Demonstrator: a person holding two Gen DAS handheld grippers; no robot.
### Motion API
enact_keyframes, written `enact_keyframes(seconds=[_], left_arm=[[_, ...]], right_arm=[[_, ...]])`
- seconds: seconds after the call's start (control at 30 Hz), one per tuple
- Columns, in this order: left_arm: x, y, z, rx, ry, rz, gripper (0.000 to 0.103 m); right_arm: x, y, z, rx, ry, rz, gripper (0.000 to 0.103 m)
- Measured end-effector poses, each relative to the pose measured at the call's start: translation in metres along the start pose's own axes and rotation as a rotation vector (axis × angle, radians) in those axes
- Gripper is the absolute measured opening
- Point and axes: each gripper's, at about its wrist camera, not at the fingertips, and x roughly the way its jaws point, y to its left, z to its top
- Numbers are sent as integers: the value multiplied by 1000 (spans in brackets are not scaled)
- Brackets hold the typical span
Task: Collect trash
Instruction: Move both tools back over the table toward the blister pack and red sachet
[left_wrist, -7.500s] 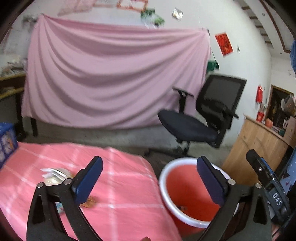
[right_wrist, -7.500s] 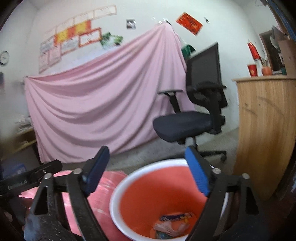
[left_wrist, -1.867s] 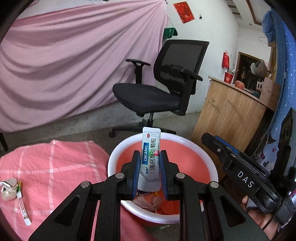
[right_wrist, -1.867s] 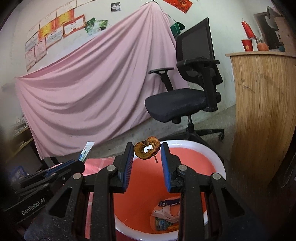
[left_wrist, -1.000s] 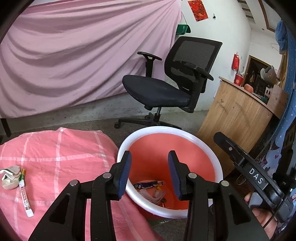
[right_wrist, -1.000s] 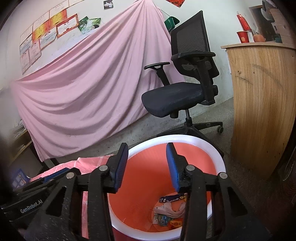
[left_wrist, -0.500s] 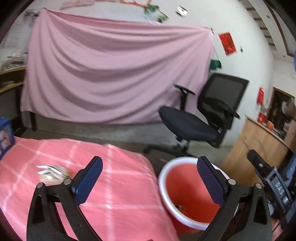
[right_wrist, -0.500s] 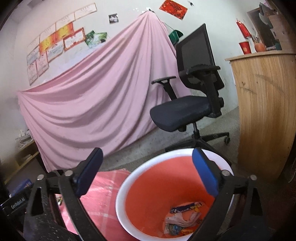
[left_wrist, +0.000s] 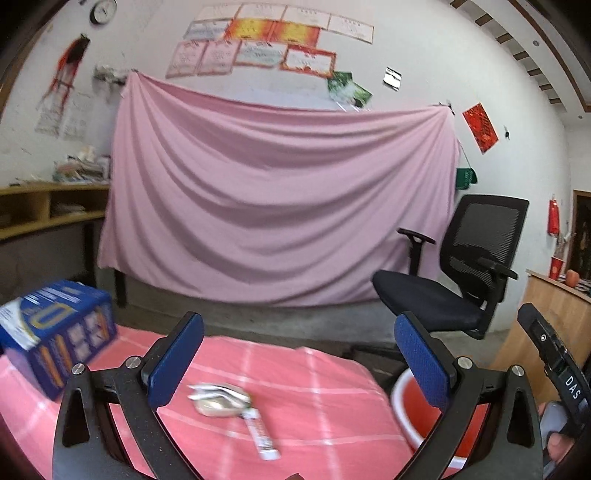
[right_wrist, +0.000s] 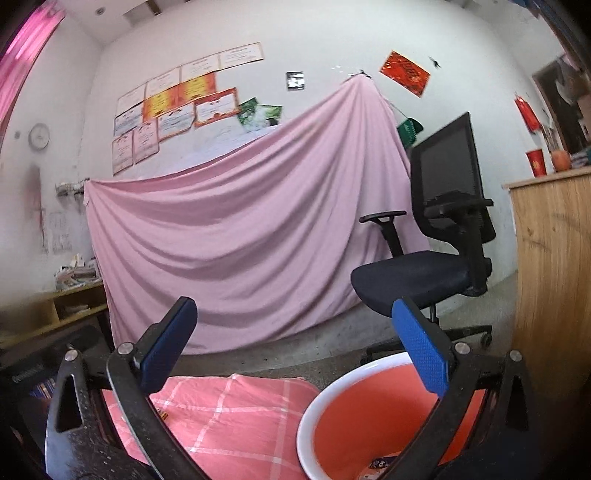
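Both fisheye views look nearly level across the pink tablecloth (left_wrist: 332, 398) toward the draped pink sheet (left_wrist: 273, 221). The left wrist view sits close over the table; the right sits nearer the red bucket (right_wrist: 369, 417) at 5 o'clock. Both share the office chair (right_wrist: 436, 258) at 3 o'clock.

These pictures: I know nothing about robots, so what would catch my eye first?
A big pink sheet draped across the back wall fills both views, with a black office chair at its right. In front lies a pink checked cloth with a crumpled wrapper and a small sachet on it, and a red bucket with a white rim beside it. Each view is framed by the wide-open blue-padded left tool or right tool, both empty.
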Motion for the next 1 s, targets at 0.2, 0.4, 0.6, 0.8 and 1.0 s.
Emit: enact_keyframes(seconds=[0.2, 0.4, 0.6, 0.8, 1.0], left_arm=[[-20, 31, 1, 25, -57, 62, 101], [-33, 62, -4, 54, -73, 118, 101], [-28, 96, -16, 83, -10, 157, 101], [-9, 118, -31, 110, 117, 154, 101], [23, 122, -47, 129, 282, 143, 101]], right_arm=[[1, 32, -4, -41, -41, 70, 103], [7, 65, -13, -106, -37, 149, 103], [28, 94, -31, -178, 62, 186, 103], [55, 108, -53, -224, 234, 202, 103], [95, 119, -91, -242, 515, 281, 103]])
